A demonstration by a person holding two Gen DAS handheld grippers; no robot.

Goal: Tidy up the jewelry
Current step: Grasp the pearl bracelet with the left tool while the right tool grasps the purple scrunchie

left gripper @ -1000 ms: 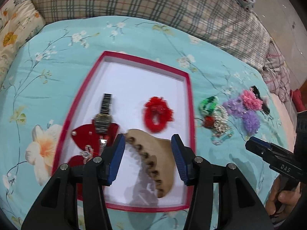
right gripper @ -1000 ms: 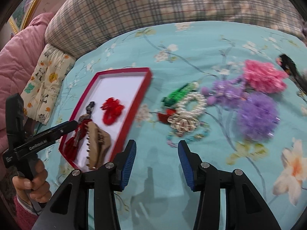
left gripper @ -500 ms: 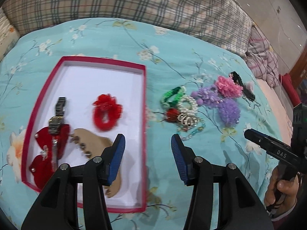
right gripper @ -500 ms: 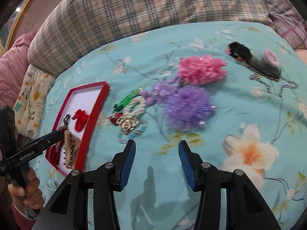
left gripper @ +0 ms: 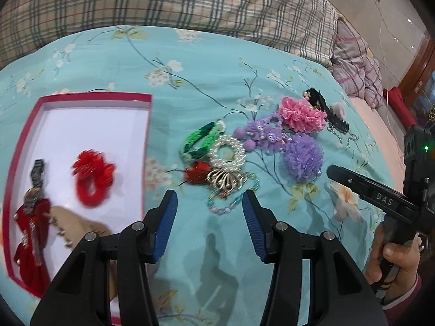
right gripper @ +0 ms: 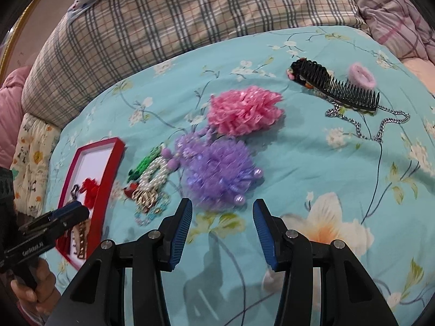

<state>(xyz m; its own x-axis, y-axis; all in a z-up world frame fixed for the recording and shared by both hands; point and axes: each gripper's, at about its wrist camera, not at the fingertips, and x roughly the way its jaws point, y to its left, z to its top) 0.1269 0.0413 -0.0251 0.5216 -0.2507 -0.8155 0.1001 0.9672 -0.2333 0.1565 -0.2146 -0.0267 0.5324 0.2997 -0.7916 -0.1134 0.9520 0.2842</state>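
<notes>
A red-rimmed white tray (left gripper: 148, 125) lies on the teal bedspread; it also shows in the right wrist view (right gripper: 81, 153). It holds a red scrunchie (left gripper: 92, 176), a watch (left gripper: 35, 184), a red bow and a beige claw clip (left gripper: 78, 225). To its right lies a pile: green braid (left gripper: 201, 138), pearl ring (left gripper: 227, 152), gold chain piece (left gripper: 224, 179), purple pompom (right gripper: 220, 174), pink scrunchie (right gripper: 244, 110). My left gripper (left gripper: 209, 203) is open and empty, just short of the gold piece. My right gripper (right gripper: 221, 214) is open and empty, just short of the purple pompom.
A black comb (right gripper: 337, 84), a silver chain (right gripper: 380, 127) and a small pink band (right gripper: 363, 76) lie at the far right. A plaid pillow (right gripper: 190, 19) runs along the back. The bed edge drops off at the right (left gripper: 380, 125).
My left gripper has swung right from over the tray and claw clip to the jewelry pile. My right gripper has also moved right, from near the tray edge to the purple pompom.
</notes>
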